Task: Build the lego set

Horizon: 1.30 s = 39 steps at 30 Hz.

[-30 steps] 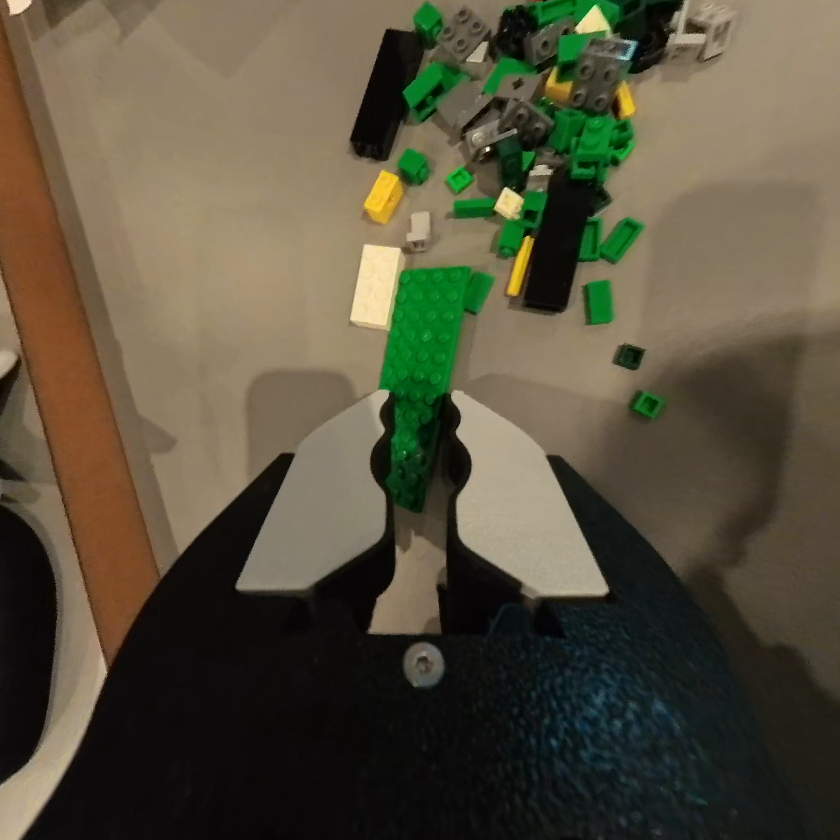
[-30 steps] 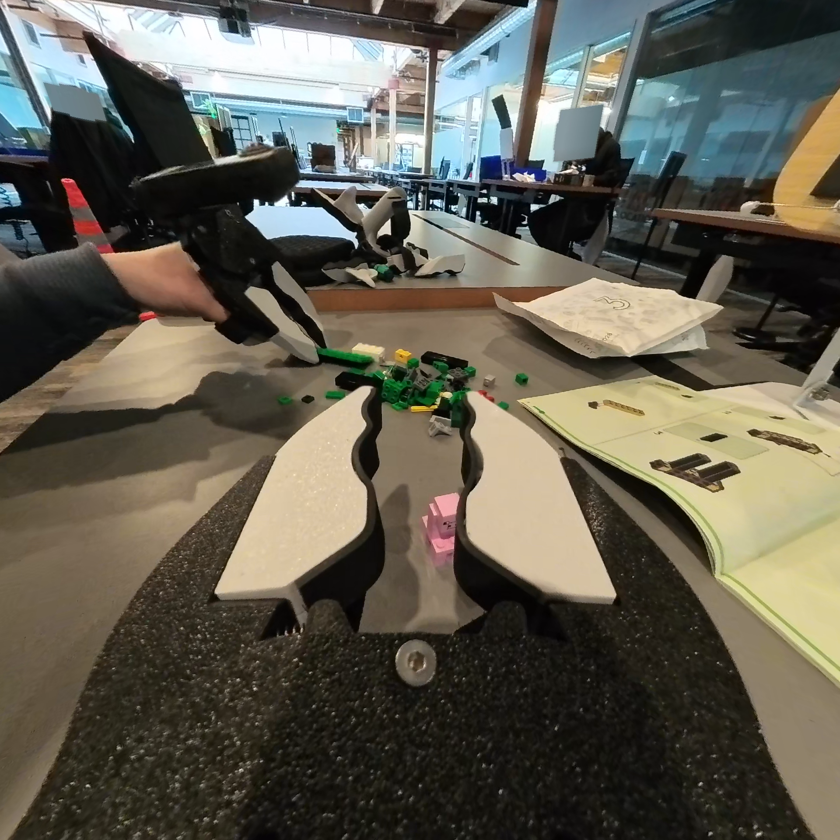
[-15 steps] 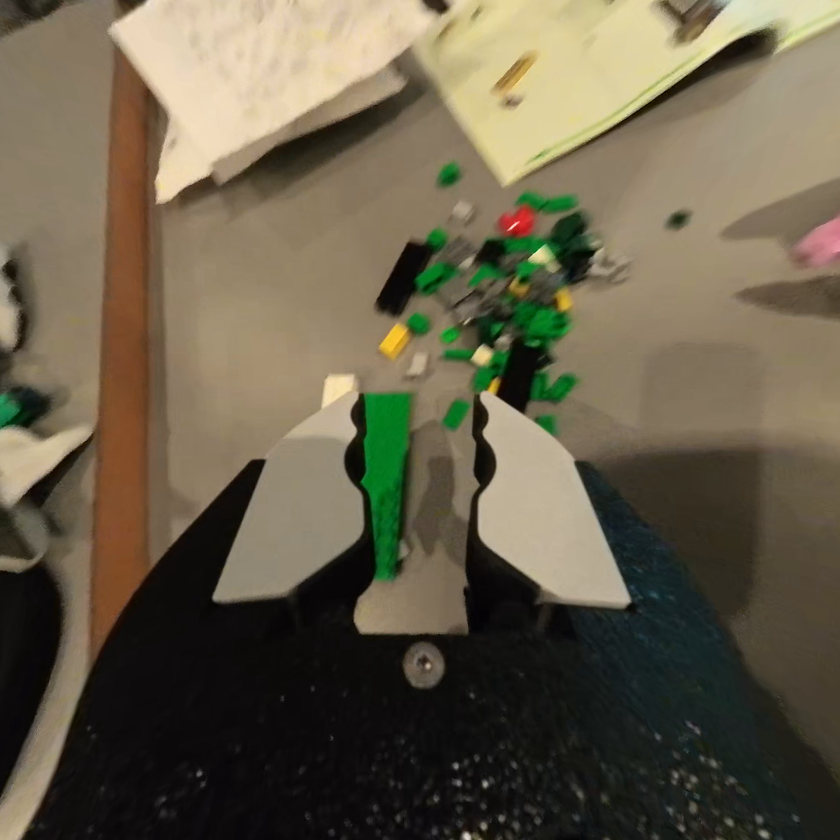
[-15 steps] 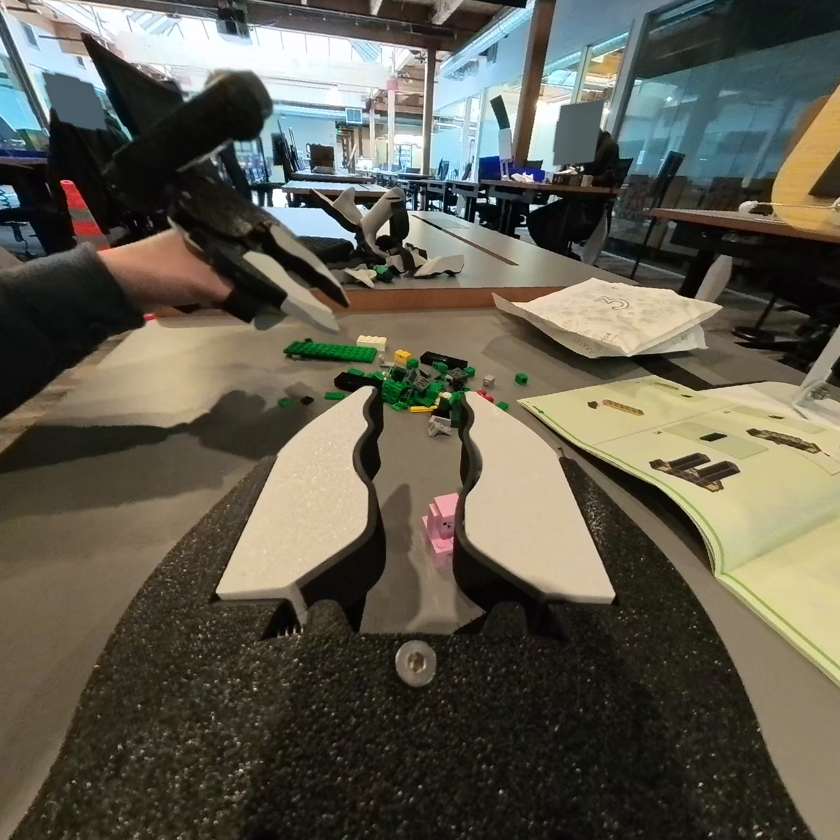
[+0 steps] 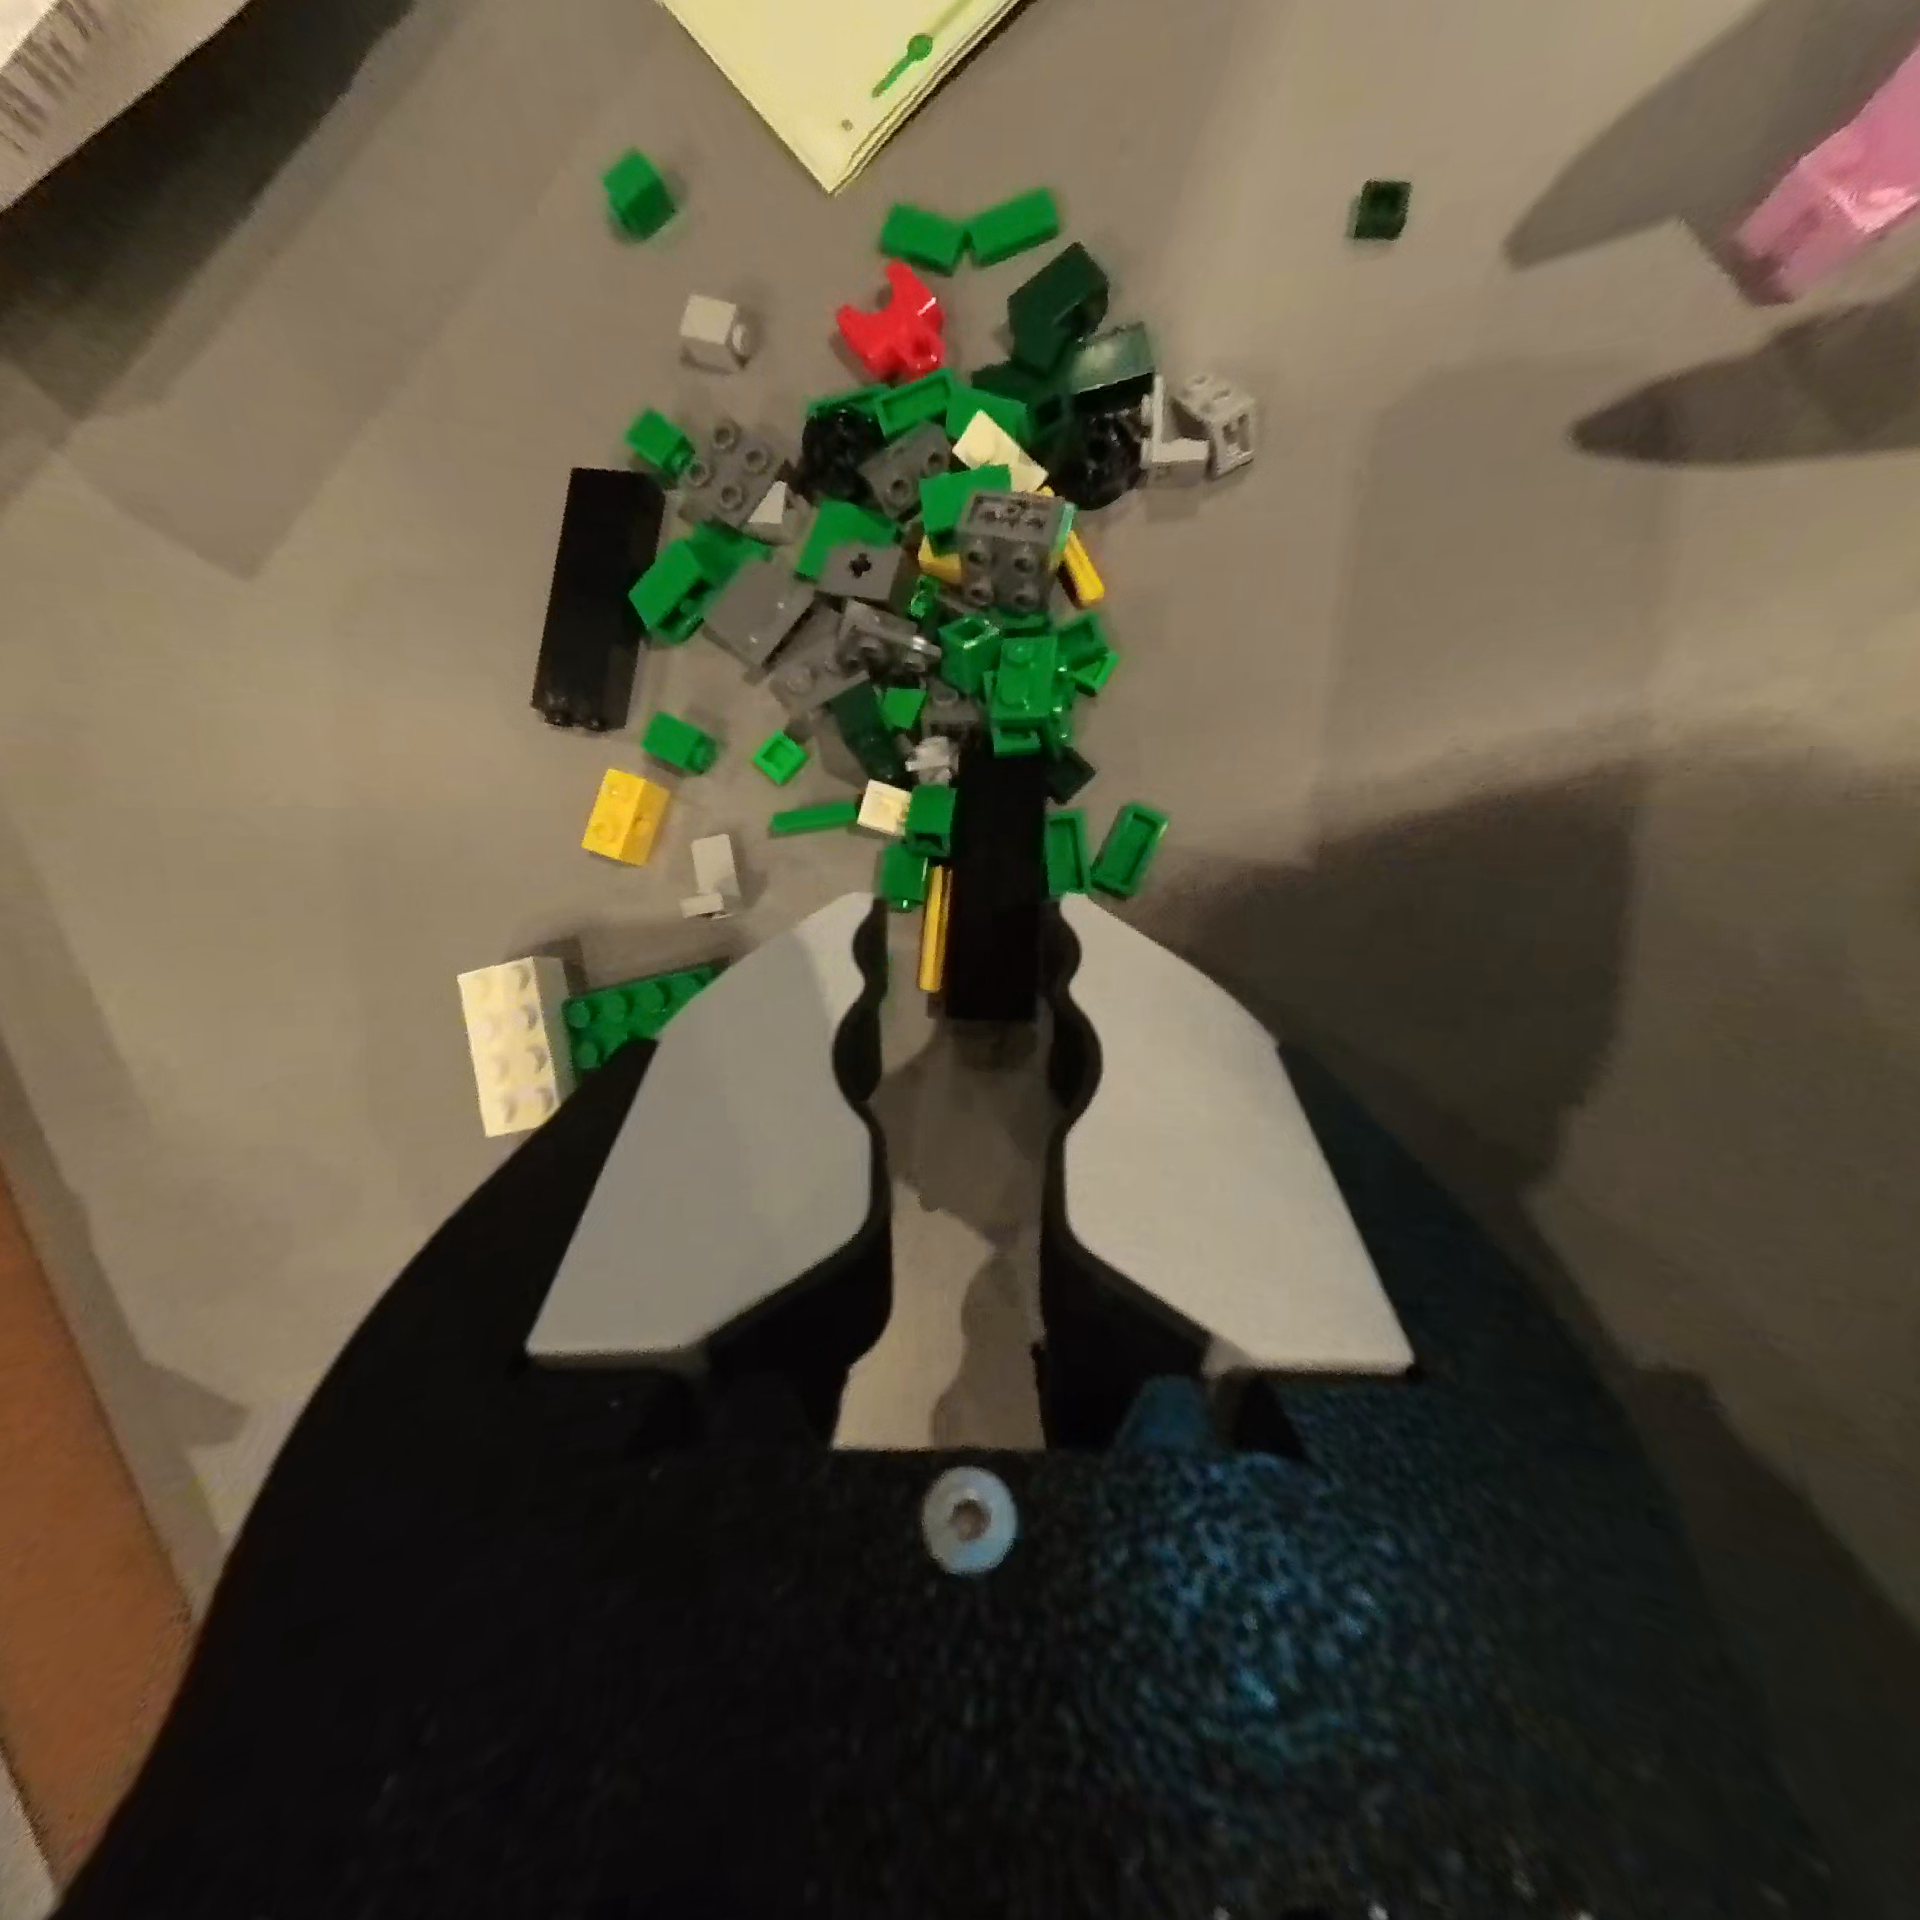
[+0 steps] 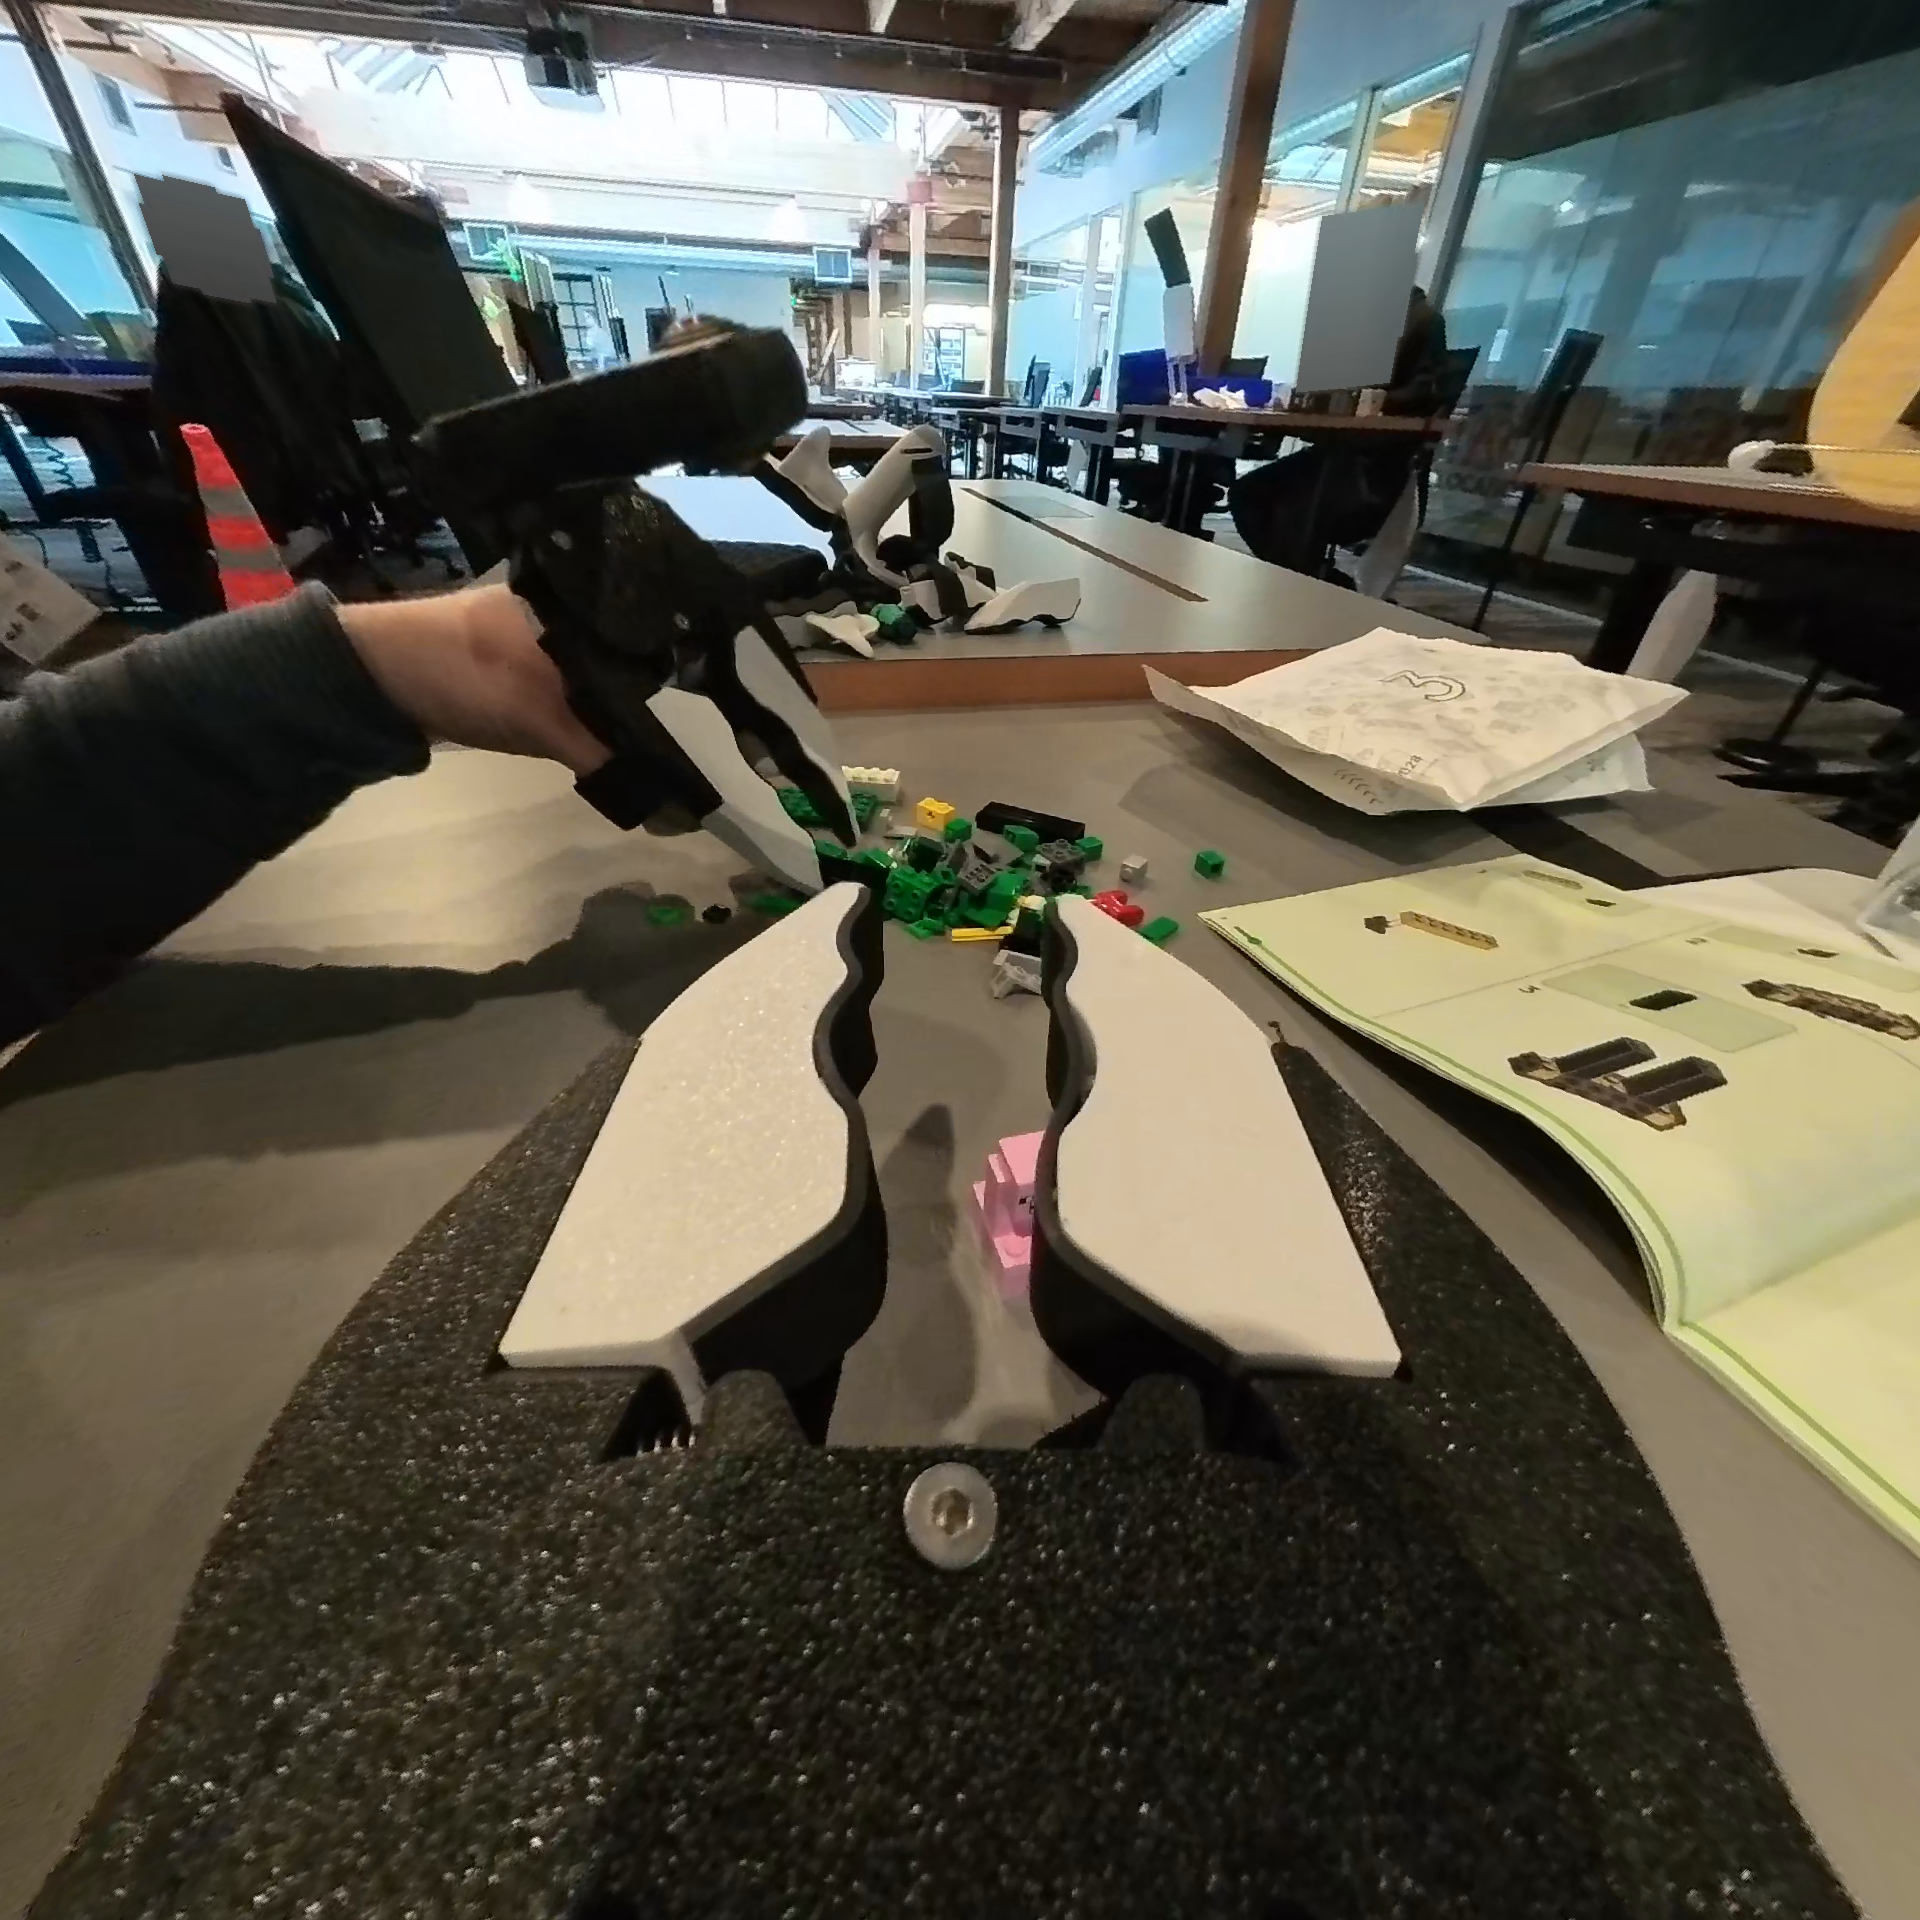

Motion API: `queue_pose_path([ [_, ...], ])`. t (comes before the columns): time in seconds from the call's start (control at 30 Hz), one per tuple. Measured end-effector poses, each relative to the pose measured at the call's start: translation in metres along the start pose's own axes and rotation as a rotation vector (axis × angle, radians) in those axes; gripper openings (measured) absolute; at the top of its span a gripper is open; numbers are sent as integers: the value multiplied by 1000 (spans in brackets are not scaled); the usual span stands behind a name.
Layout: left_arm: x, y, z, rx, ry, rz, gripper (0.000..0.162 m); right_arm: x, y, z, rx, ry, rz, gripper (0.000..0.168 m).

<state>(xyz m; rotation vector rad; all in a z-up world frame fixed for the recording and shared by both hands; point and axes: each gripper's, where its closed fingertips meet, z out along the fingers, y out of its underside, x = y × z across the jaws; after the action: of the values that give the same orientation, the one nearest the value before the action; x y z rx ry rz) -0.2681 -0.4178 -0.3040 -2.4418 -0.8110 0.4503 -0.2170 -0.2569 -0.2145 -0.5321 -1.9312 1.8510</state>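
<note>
My left gripper (image 5: 966,935) is open and empty, low over the near edge of the loose brick pile (image 5: 914,582). A long black brick (image 5: 992,894) and a thin yellow piece (image 5: 932,930) lie between its fingertips. The green plate (image 5: 634,1013) lies on the table to its left, partly hidden by the left finger, beside a white brick (image 5: 514,1044). My right gripper (image 6: 956,914) is open and empty, resting low on the table. A small pink pig figure (image 6: 1008,1210) stands between its fingers, close to the right one. The left gripper (image 6: 826,862) also shows there, held by a hand.
An open instruction booklet (image 6: 1610,1039) lies at the right and white paper bags (image 6: 1434,717) behind it. A second long black brick (image 5: 597,613), a yellow brick (image 5: 627,816) and a red piece (image 5: 891,332) lie around the pile. A wooden table edge (image 6: 1039,681) runs behind. The left gripper's tips are roughly 20 cm from the right gripper's. From my left tips it is roughly 5 cm to the green plate (image 5: 634,1013); from my right, 25 cm.
My left gripper let go of the green plate, rose, then moved right and down to the pile, over the long black brick. The right gripper has not moved.
</note>
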Motion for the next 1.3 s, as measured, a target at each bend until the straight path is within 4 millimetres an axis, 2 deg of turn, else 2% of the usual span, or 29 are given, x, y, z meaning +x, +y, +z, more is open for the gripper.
queue_pose_path([
  [0.4, 2, 5, 2, -39, 20, 19, 16, 0, 0, 0, 1, -8, 11, 28],
  [0.6, -5, 21, -17, -36, -53, -13, 16, 0, 0, 0, 0, -9, 11, 27],
  [0.77, -6, 42, -34, -60, -79, -58, 16, 0, 0, 0, 0, -9, 8, 27],
  [1.0, 0, 61, -37, -87, -70, -90, 18, 0, 0, 0, -2, -9, 5, 27],
  [1.17, -2, 50, -40, -42, -104, -100, 34, 0, 1, 1, -3, -7, 3, 27],
  [1.3, 9, 9, -45, 135, -71, -140, 34, 0, 1, 1, -4, -2, -3, 27],
])
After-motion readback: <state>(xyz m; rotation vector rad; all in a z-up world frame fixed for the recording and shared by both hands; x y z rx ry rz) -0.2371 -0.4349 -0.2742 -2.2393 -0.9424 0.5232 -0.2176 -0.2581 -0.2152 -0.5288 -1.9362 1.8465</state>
